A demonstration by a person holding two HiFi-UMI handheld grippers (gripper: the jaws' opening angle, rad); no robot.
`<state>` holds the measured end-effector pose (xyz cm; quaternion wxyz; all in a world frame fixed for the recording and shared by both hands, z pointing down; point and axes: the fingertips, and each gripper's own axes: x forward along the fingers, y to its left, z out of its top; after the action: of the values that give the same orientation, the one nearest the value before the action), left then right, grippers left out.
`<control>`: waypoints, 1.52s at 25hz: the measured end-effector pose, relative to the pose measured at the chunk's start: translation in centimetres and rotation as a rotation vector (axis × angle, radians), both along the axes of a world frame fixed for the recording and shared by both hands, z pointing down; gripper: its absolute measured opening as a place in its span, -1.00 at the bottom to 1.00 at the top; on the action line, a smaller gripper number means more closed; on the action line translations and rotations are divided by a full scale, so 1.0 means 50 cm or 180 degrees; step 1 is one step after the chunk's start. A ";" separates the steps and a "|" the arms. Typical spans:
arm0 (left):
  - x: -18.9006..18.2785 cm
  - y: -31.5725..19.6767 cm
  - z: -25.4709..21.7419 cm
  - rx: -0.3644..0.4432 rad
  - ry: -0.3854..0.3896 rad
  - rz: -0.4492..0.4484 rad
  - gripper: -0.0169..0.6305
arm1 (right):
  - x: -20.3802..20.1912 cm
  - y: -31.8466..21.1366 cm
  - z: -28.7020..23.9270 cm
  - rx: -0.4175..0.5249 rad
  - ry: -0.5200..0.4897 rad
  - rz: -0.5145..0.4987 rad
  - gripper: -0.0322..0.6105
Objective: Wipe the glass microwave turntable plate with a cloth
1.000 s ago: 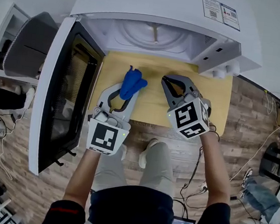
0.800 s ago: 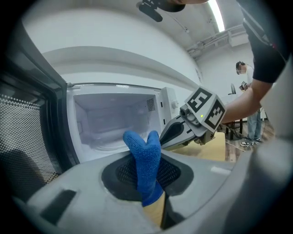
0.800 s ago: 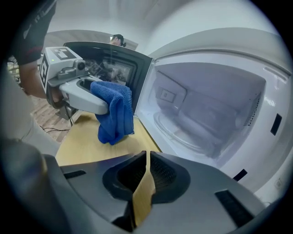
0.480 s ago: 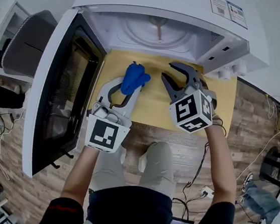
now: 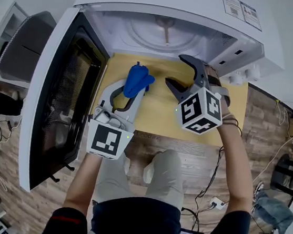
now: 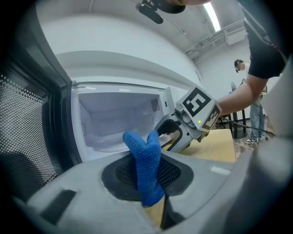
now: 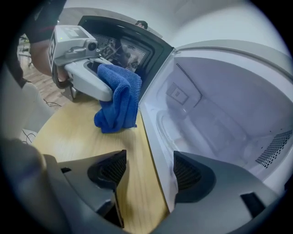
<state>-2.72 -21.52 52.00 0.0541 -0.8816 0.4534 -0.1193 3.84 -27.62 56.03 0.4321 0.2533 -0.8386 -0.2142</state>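
The glass turntable plate (image 5: 162, 32) lies inside the open microwave (image 5: 150, 3); in the right gripper view the plate (image 7: 208, 135) shows on the cavity floor. My left gripper (image 5: 130, 91) is shut on a blue cloth (image 5: 138, 80), which stands up from between its jaws (image 6: 145, 157). It hovers over the wooden table just in front of the cavity. My right gripper (image 5: 176, 70) is at the right of the microwave's mouth. Its jaws are opening and nothing is between them (image 7: 149, 169). The cloth (image 7: 116, 98) hangs to its left.
The microwave door (image 5: 67, 93) stands swung open on the left, close beside my left gripper. The light wooden table (image 5: 157, 112) runs under both grippers. A grey chair (image 5: 25, 46) sits at the far left, and cables lie on the plank floor at right.
My right gripper's jaws have spread from shut to wide apart, and it has rolled and shifted up toward the microwave's mouth. The left gripper with the cloth has barely moved.
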 end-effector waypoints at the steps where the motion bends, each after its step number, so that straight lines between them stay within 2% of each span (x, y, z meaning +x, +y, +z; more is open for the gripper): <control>1: 0.000 -0.001 -0.001 0.0014 -0.0016 0.0006 -0.76 | 0.000 -0.006 -0.005 0.0063 0.0008 0.0008 -0.01; 12: -0.010 -0.004 -0.006 0.0093 -0.0014 -0.0007 -0.76 | -0.013 -0.039 -0.013 0.0335 -0.0004 0.0060 0.12; 17: -0.003 -0.005 -0.007 0.0150 -0.0021 0.0024 -0.76 | -0.020 -0.041 0.007 0.0318 0.0109 0.0056 0.13; 27: -0.008 -0.047 -0.015 0.0151 -0.0022 -0.0045 -0.76 | -0.021 -0.045 0.010 0.0320 0.0003 0.0079 0.13; 38: -0.017 -0.144 -0.097 0.0398 0.0115 -0.0287 -0.76 | -0.026 -0.045 0.012 0.0338 -0.0044 0.0083 0.13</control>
<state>-3.55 -28.73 47.16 0.0954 -0.8572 0.5001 -0.0772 2.54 -29.89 56.63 0.4150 0.2883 -0.8256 -0.2510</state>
